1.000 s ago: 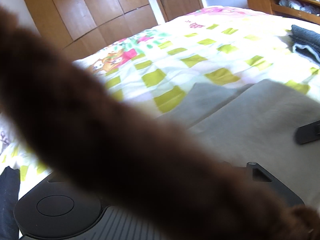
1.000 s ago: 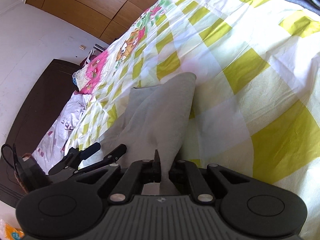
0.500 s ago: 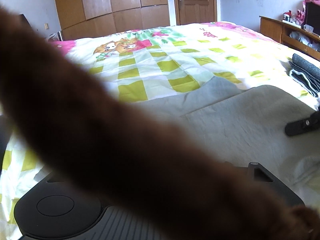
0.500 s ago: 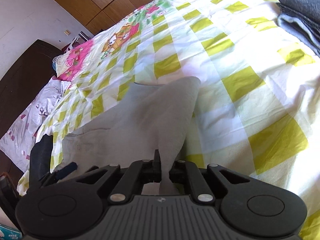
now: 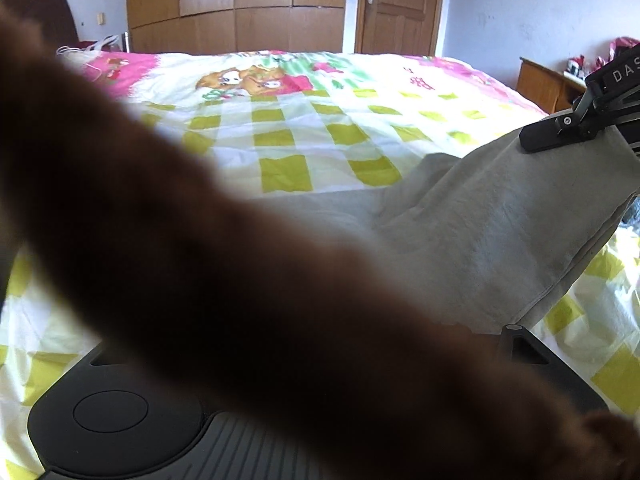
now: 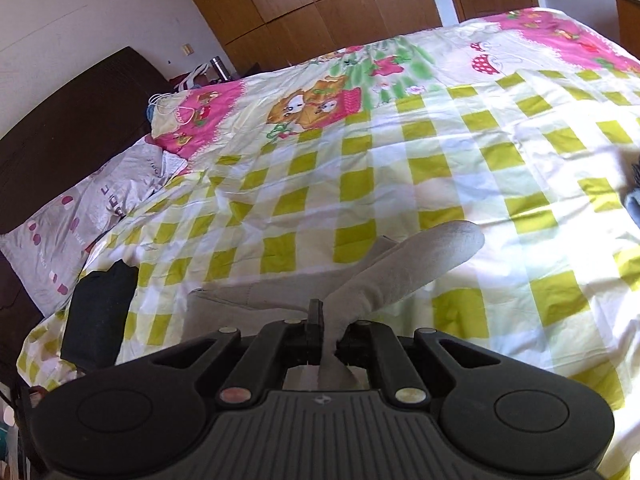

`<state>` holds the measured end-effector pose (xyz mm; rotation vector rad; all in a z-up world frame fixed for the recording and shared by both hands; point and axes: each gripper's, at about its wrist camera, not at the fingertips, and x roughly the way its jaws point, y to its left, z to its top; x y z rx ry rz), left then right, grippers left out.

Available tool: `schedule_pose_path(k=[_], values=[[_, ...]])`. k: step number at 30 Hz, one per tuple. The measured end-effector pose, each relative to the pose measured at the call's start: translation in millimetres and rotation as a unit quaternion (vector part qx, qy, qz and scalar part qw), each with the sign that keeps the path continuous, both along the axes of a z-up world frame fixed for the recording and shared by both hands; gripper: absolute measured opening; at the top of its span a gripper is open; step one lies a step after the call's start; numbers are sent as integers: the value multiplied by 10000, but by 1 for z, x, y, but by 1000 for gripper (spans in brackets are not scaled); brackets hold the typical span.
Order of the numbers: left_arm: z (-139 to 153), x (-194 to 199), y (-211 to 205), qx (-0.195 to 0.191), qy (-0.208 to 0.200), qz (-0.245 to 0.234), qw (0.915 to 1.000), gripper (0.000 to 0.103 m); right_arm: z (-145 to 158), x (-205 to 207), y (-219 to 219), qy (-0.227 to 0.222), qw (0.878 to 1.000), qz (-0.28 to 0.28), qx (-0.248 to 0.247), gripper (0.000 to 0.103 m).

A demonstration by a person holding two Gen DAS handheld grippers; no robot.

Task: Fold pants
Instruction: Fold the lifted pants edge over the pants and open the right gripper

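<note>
Two views are recorded. In the right wrist view, the right gripper (image 6: pixel 326 336) is seen clamped shut on a fold of the grey pants (image 6: pixel 384 276), raised off the checked bedspread (image 6: pixel 440 160) near its front edge. In the left wrist view, the left gripper's fingers are hidden behind a blurred brown fuzzy sleeve (image 5: pixel 240 280); its opening cannot be told. Lettering "DAS" is read on the right gripper there. Farther off, a dark folded garment (image 6: pixel 100 320), a pillow (image 6: pixel 80 216), a wardrobe (image 5: pixel 236 8) and a door (image 5: pixel 400 4) are noted.
</note>
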<state>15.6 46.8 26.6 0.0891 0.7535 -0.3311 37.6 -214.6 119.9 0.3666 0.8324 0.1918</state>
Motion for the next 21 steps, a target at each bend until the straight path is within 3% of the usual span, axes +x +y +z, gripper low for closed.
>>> schedule_pose_path(k=[4,7,10,13,17,21], values=[[5,6,38,299,-220,515,9980,82,10,14,50,-188,9978,561,-296,21],[-12,19,62,470,143,754,9959,82,9,25,97,-275,9921,1107,-518,21],[-25,20,75,180,374,777,9961,82,-7,39,138,-169,9874,1434,-648,21],[-28,20,84,-124,515,767,9957,82,-37,59,168,233,9859,1562,-557,21],[-33,19,82,-136,553,632,9964,82,-63,72,192,628,9830,1635,-552,21],[-35,19,82,-187,558,577,9966,82,-66,70,210,596,9798,1771,-711,22]])
